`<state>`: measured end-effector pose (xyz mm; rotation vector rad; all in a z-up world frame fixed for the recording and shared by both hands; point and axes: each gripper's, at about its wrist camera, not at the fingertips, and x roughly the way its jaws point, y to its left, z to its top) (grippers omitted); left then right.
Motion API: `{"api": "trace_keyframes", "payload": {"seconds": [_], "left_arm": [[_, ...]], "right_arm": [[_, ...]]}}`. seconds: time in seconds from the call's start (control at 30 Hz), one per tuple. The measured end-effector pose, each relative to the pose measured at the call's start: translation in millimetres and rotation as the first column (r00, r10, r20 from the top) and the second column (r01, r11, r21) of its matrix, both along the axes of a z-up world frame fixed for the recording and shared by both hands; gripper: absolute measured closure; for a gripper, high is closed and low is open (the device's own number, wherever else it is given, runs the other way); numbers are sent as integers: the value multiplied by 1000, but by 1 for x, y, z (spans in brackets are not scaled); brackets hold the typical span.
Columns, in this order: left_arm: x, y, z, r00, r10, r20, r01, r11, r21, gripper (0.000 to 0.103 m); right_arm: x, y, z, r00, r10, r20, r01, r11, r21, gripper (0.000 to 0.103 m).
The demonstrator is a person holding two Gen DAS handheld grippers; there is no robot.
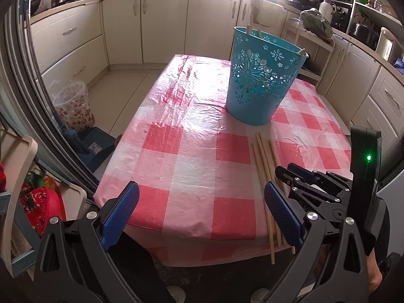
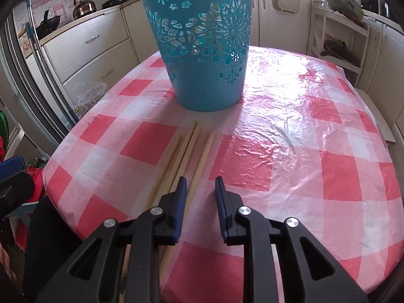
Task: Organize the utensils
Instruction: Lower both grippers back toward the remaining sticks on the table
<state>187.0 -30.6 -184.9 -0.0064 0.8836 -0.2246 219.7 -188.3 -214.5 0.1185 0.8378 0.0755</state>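
A teal cut-out basket (image 1: 262,75) stands on the red-and-white checked table (image 1: 192,156), with chopstick tips sticking out above its rim. Several wooden chopsticks (image 1: 265,166) lie side by side in front of it, reaching past the near table edge. My left gripper (image 1: 202,202) is wide open and empty, above the near edge, left of the chopsticks. My right gripper (image 2: 200,189) is open, low over the chopsticks (image 2: 186,151), with the rightmost stick between its fingers. The basket (image 2: 202,48) stands just beyond. The right gripper also shows in the left wrist view (image 1: 290,176).
White cabinets and a cluttered counter ring the room. A lined bin (image 1: 73,106) and a blue box (image 1: 93,149) sit on the floor left of the table. A white shelf rack (image 2: 338,38) stands behind the table at right.
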Motion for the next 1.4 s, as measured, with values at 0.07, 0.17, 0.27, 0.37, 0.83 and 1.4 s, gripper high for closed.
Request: {"api": "trace_keyframes", "payload": {"seconds": [0.07, 0.17, 0.27, 0.37, 0.83, 1.4], "left_arm": [[6, -9, -5, 1000, -18, -10, 18, 1000, 5, 8], [19, -26, -18, 999, -38, -33, 39, 999, 29, 8], [34, -38, -33, 996, -45, -77, 46, 999, 20, 8], [45, -49, -44, 993, -46, -110, 49, 998, 26, 8], [60, -77, -60, 992, -40, -123, 59, 986, 155, 30], [84, -79, -54, 979, -137, -148, 157, 979, 128, 96]], "right_arm": [[3, -5, 1, 1000, 9, 0, -9, 1000, -7, 82], [6, -12, 1, 1000, 25, -1, -25, 999, -46, 86], [6, -27, 1, 1000, 20, 6, -20, 997, -71, 86], [2, -45, 0, 1000, -3, 20, 3, 1000, -29, 86], [2, -54, -1, 999, 7, 43, -9, 999, 46, 79], [8, -55, 0, 1000, 9, 25, -10, 999, 33, 80]]}}
